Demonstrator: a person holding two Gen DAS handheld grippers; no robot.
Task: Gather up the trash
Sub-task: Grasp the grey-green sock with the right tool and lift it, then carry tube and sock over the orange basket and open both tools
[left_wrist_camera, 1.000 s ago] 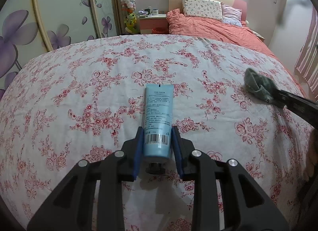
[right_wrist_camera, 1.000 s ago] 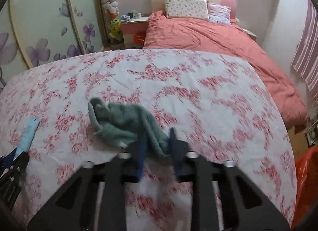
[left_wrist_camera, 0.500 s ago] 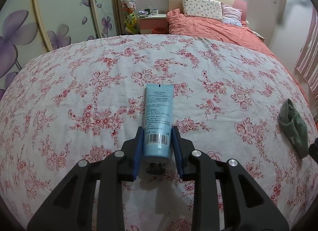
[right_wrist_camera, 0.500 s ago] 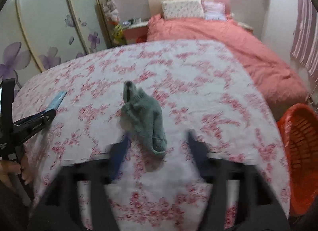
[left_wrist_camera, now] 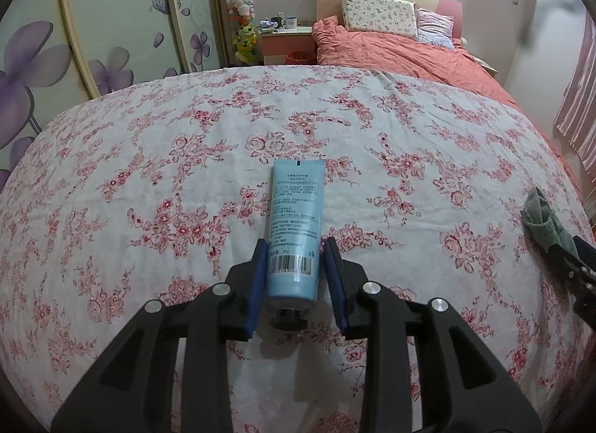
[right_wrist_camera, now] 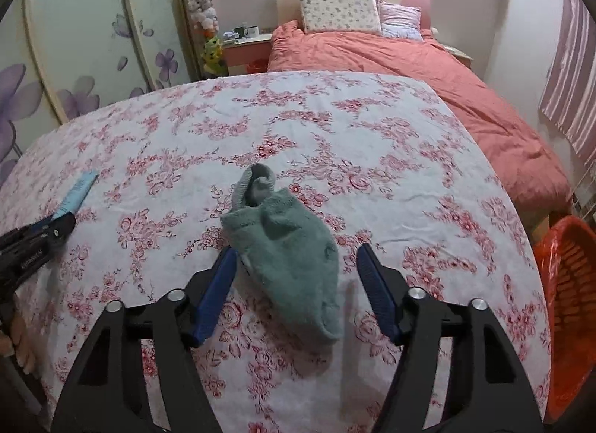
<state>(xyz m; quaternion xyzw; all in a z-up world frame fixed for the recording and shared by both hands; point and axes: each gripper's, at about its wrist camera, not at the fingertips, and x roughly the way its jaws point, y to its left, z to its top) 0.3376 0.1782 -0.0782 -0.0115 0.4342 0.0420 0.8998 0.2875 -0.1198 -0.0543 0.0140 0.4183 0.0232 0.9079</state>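
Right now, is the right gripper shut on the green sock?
No: the right gripper is open, its blue fingers spread on either side of the green sock lying on the floral sheet.

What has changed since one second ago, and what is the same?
The right gripper let go of the green sock, opened wide and drew back; the sock now lies on the floral cloth. The left gripper stays shut on the blue tube, unmoved.

orange basket [right_wrist_camera: 570, 306] cut off at right edge; tube [left_wrist_camera: 295, 231] print too small to read.
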